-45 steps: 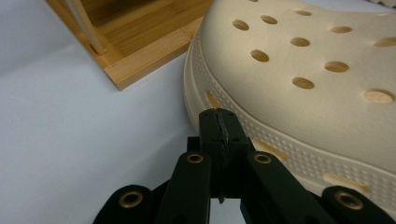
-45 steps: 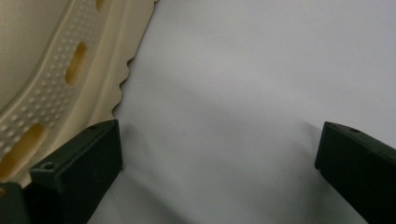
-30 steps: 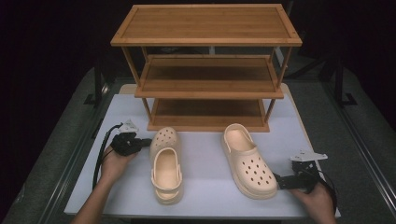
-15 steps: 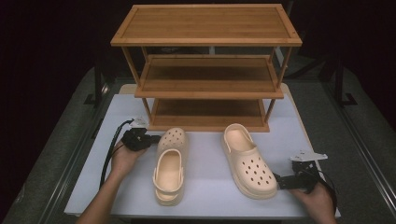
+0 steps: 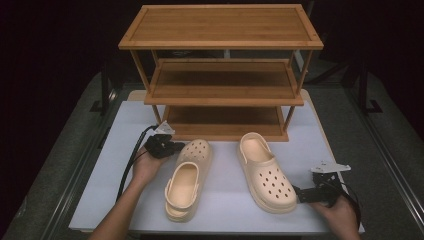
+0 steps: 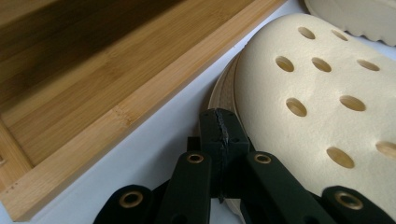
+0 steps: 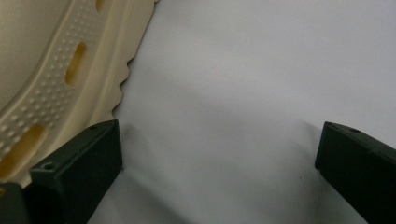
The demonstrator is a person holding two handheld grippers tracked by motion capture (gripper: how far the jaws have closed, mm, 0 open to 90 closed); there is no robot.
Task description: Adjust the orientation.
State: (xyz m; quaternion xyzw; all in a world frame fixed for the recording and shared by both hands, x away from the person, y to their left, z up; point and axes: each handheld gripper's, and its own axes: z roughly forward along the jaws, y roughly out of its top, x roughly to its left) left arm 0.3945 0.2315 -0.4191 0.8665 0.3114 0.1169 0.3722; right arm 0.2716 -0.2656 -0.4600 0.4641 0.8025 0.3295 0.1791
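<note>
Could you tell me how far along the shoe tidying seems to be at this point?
Nothing looks done: all three shelves of the wooden rack are bare. In hand: the left tongs, jaws shut, sit against the toe of the left clog. The right tongs rest open beside the right clog. Presumably both clogs are left to be shelved.

A three-tier bamboo rack [image 5: 220, 75] stands on a white tabletop [image 5: 320, 130], apparently grey floor [image 5: 65, 150] around.

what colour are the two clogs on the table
Pale cream, both the left clog and the right clog; it shows best in the high view.
</note>
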